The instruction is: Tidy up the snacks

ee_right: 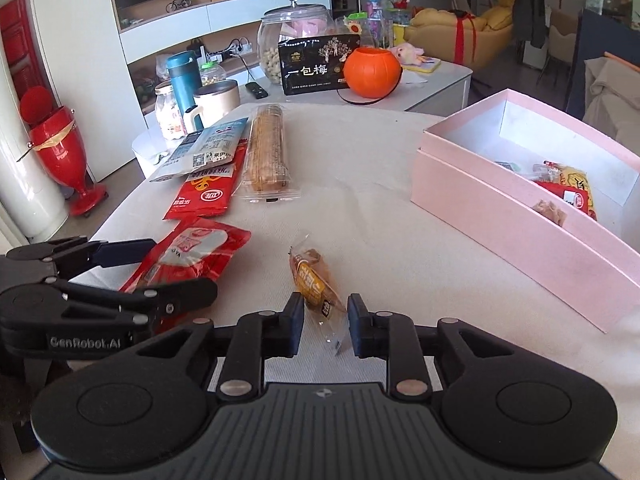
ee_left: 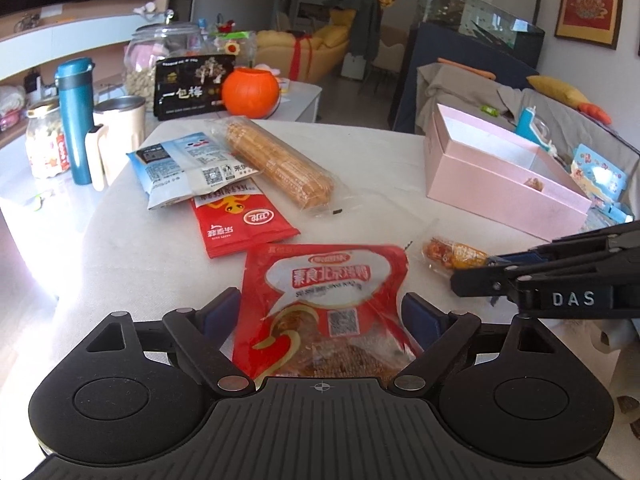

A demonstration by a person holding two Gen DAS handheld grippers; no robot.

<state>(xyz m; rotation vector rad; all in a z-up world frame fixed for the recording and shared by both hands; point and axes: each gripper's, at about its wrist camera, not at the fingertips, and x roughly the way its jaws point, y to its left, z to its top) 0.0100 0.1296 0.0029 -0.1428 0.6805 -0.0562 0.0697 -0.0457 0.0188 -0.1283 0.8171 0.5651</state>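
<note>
My left gripper (ee_left: 322, 314) is open, its fingers on either side of a big red snack bag (ee_left: 326, 304) lying on the table; the bag also shows in the right wrist view (ee_right: 192, 256). My right gripper (ee_right: 325, 322) is open, its fingers close on both sides of a small orange snack packet (ee_right: 316, 284), which also shows in the left wrist view (ee_left: 454, 256). An open pink box (ee_right: 520, 216) with several snacks inside stands to the right. A biscuit sleeve (ee_right: 268, 148), a smaller red packet (ee_right: 206, 196) and a blue-white packet (ee_right: 208, 148) lie farther back.
Behind the table stand an orange pumpkin bucket (ee_right: 372, 74), a black box (ee_right: 316, 65), a glass jar (ee_right: 280, 36), a teal flask (ee_right: 184, 80) and a cream mug (ee_right: 214, 104). A sofa with cushions (ee_left: 556, 90) lies beyond the pink box (ee_left: 500, 184).
</note>
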